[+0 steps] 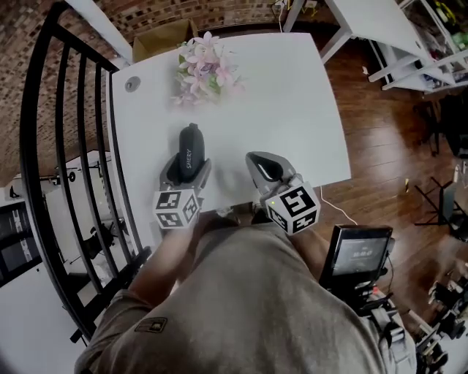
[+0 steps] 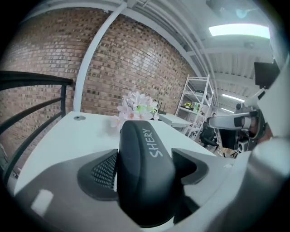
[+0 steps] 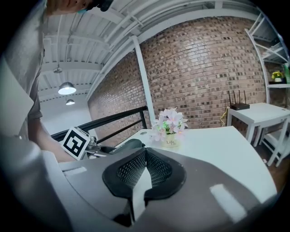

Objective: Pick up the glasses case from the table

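The black glasses case (image 1: 190,152), printed with white letters, sits lengthwise between the jaws of my left gripper (image 1: 188,169) near the table's front left. In the left gripper view the case (image 2: 145,167) fills the gap, and both mesh pads (image 2: 102,172) press on its sides. It looks raised a little off the white table (image 1: 292,109). My right gripper (image 1: 263,166) hovers just to the right of the case, over the front edge. Its pads meet with nothing between them (image 3: 144,170). The case (image 3: 129,146) shows to its left.
A pot of pink flowers (image 1: 206,69) stands at the back of the table, beyond the case. A black railing (image 1: 66,146) runs along the left edge. A round cable hole (image 1: 131,84) is at the back left. White tables (image 1: 380,22) stand at the far right.
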Demonstrator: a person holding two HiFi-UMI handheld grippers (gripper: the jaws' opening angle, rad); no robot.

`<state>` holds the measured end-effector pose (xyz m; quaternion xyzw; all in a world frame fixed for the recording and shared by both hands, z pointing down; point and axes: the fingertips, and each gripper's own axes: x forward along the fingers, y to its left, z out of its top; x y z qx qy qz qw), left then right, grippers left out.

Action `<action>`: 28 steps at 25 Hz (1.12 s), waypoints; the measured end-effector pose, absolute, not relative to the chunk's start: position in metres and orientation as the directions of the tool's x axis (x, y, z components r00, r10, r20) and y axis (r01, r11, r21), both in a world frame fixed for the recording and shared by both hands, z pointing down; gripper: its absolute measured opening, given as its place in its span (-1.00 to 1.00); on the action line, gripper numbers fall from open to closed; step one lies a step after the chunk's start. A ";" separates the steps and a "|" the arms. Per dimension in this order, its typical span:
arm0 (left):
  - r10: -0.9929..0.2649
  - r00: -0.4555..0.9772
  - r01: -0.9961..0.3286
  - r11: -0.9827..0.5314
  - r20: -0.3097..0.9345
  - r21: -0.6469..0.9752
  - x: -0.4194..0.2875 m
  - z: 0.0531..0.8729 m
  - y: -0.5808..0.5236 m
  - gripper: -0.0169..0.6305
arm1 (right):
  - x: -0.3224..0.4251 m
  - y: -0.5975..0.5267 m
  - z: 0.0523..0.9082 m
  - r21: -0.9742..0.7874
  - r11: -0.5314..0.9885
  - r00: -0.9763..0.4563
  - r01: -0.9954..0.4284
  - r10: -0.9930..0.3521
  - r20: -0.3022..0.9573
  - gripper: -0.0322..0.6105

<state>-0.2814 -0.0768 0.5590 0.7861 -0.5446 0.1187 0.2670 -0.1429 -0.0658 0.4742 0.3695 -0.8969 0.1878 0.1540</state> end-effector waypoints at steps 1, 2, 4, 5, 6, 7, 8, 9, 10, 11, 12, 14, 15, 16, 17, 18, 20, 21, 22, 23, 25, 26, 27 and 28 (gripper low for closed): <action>-0.795 0.391 -0.914 -0.278 0.463 0.296 -0.278 0.552 -0.079 0.18 | -0.140 -0.065 0.472 -0.219 0.648 -0.671 -0.730 -0.617 0.411 -0.86; -0.799 0.400 -0.910 -0.286 0.449 0.300 -0.276 0.547 -0.081 0.18 | -0.138 -0.065 0.470 -0.214 0.643 -0.666 -0.735 -0.625 0.407 -0.86; -0.808 0.404 -0.906 -0.289 0.429 0.309 -0.271 0.537 -0.085 0.18 | -0.132 -0.066 0.465 -0.203 0.642 -0.661 -0.739 -0.636 0.397 -0.86; -0.812 0.403 -0.905 -0.286 0.423 0.314 -0.268 0.533 -0.086 0.18 | -0.128 -0.067 0.462 -0.198 0.642 -0.660 -0.741 -0.641 0.392 -0.86; -0.815 0.402 -0.905 -0.283 0.417 0.318 -0.263 0.529 -0.087 0.18 | -0.123 -0.069 0.459 -0.195 0.641 -0.659 -0.742 -0.645 0.386 -0.86; -0.818 0.401 -0.905 -0.281 0.414 0.321 -0.257 0.525 -0.089 0.18 | -0.116 -0.071 0.456 -0.193 0.640 -0.658 -0.744 -0.650 0.380 -0.86; -0.820 0.399 -0.905 -0.280 0.411 0.321 -0.251 0.522 -0.091 0.18 | -0.108 -0.074 0.454 -0.193 0.639 -0.658 -0.745 -0.655 0.373 -0.86; -0.822 0.397 -0.906 -0.279 0.409 0.318 -0.243 0.519 -0.093 0.18 | -0.100 -0.077 0.451 -0.193 0.639 -0.659 -0.744 -0.658 0.364 -0.86; -0.826 0.392 -0.909 -0.277 0.406 0.313 -0.235 0.517 -0.096 0.18 | -0.091 -0.081 0.450 -0.193 0.642 -0.663 -0.742 -0.659 0.355 -0.86; -0.831 0.384 -0.912 -0.272 0.403 0.307 -0.227 0.515 -0.101 0.18 | -0.081 -0.086 0.450 -0.194 0.647 -0.669 -0.737 -0.658 0.346 -0.86; -0.837 0.373 -0.916 -0.264 0.400 0.301 -0.219 0.513 -0.106 0.18 | -0.072 -0.091 0.450 -0.195 0.654 -0.676 -0.731 -0.655 0.338 -0.86; -0.851 0.348 -0.924 -0.241 0.394 0.296 -0.198 0.510 -0.116 0.18 | -0.050 -0.101 0.451 -0.199 0.670 -0.693 -0.715 -0.642 0.328 -0.86; -0.856 0.337 -0.927 -0.230 0.391 0.295 -0.186 0.507 -0.120 0.18 | -0.037 -0.105 0.450 -0.201 0.678 -0.701 -0.707 -0.635 0.325 -0.86; -0.861 0.330 -0.929 -0.224 0.388 0.293 -0.173 0.505 -0.124 0.18 | -0.025 -0.110 0.450 -0.202 0.685 -0.708 -0.700 -0.629 0.322 -0.87; -0.863 0.325 -0.931 -0.220 0.386 0.291 -0.159 0.502 -0.128 0.18 | -0.012 -0.114 0.450 -0.203 0.691 -0.714 -0.694 -0.623 0.321 -0.86; -0.865 0.321 -0.932 -0.217 0.386 0.289 -0.146 0.500 -0.132 0.18 | 0.001 -0.119 0.450 -0.204 0.695 -0.718 -0.689 -0.618 0.320 -0.86; -0.868 0.311 -0.936 -0.209 0.388 0.281 -0.124 0.496 -0.140 0.18 | 0.023 -0.128 0.450 -0.209 0.701 -0.726 -0.682 -0.611 0.317 -0.86; -0.869 0.305 -0.939 -0.206 0.390 0.276 -0.114 0.495 -0.144 0.18 | 0.033 -0.131 0.449 -0.211 0.704 -0.729 -0.678 -0.608 0.314 -0.86; -0.869 0.300 -0.941 -0.202 0.393 0.271 -0.105 0.495 -0.147 0.18 | 0.043 -0.135 0.450 -0.214 0.706 -0.732 -0.675 -0.606 0.312 -0.86; -0.869 0.295 -0.943 -0.199 0.398 0.267 -0.097 0.496 -0.150 0.18 | 0.051 -0.137 0.452 -0.218 0.707 -0.734 -0.673 -0.603 0.311 -0.86; -0.864 0.292 -0.945 -0.196 0.409 0.262 -0.084 0.499 -0.155 0.18 | 0.065 -0.143 0.456 -0.231 0.704 -0.736 -0.672 -0.601 0.311 -0.87; -0.861 0.294 -0.945 -0.197 0.414 0.261 -0.079 0.500 -0.158 0.18 | 0.070 -0.145 0.459 -0.237 0.700 -0.735 -0.674 -0.602 0.312 -0.87; -0.858 0.299 -0.944 -0.201 0.418 0.262 -0.074 0.502 -0.160 0.18 | 0.075 -0.148 0.461 -0.242 0.695 -0.733 -0.677 -0.604 0.313 -0.87; -0.855 0.304 -0.942 -0.206 0.421 0.263 -0.070 0.503 -0.162 0.18 | 0.078 -0.150 0.463 -0.246 0.690 -0.730 -0.681 -0.608 0.314 -0.87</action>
